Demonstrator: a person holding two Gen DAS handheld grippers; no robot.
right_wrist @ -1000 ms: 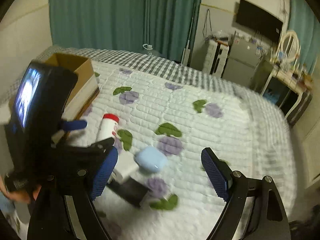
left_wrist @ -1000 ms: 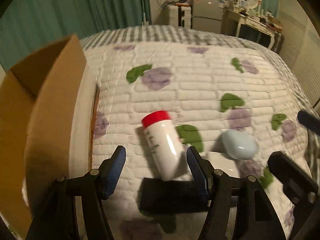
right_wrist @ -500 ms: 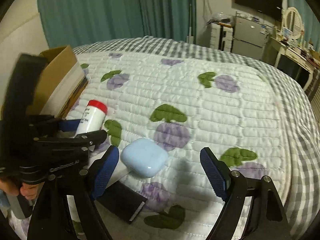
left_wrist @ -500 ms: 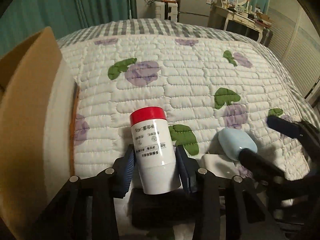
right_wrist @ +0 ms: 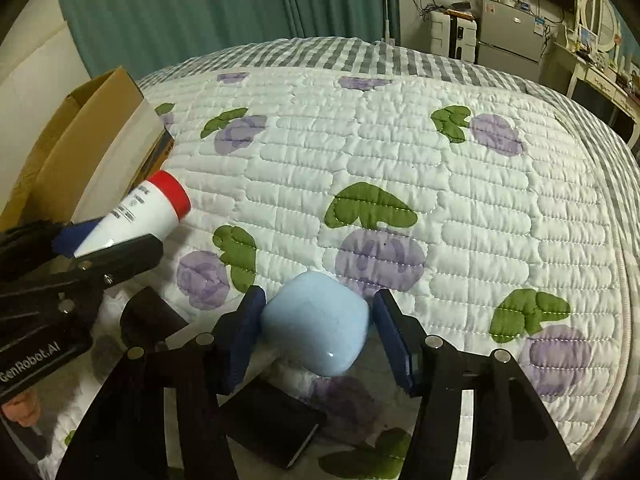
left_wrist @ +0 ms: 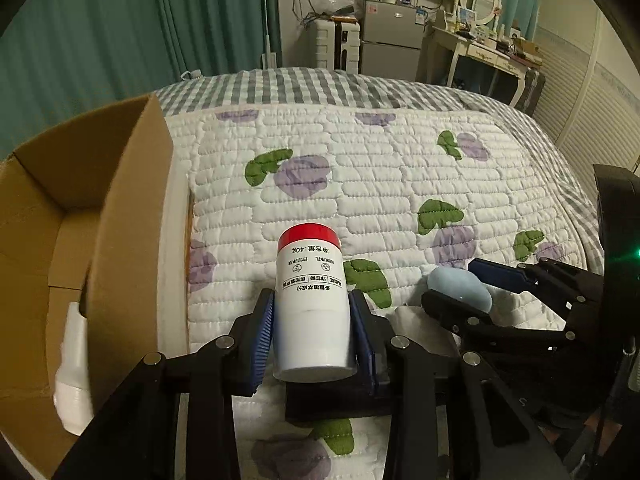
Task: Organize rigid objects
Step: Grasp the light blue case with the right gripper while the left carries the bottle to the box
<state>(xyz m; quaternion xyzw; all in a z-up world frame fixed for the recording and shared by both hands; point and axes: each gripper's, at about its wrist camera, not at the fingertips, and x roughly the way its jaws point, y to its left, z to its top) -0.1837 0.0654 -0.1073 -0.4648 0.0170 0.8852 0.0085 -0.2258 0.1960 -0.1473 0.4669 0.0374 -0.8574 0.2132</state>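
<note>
Since half a second ago, right gripper [right_wrist: 316, 336] narrowed around pale blue case [right_wrist: 318, 322], lower centre; left pad touches, right pad's contact unclear. Left gripper [left_wrist: 312, 334] clamps white bottle [left_wrist: 310, 304], label "40g". Arm reads "GenRobot.AI".

bottle [left_wrist: 310, 304]: white with a red cap and small black writing
case [right_wrist: 316, 334]: light blue
quilt [right_wrist: 400, 168]: white with purple flowers and green leaves
blanket [right_wrist: 312, 54]: grey and white checks
box [left_wrist: 92, 200]: brown
curtains [left_wrist: 120, 40]: green
pads [right_wrist: 390, 336]: dark blue
</note>
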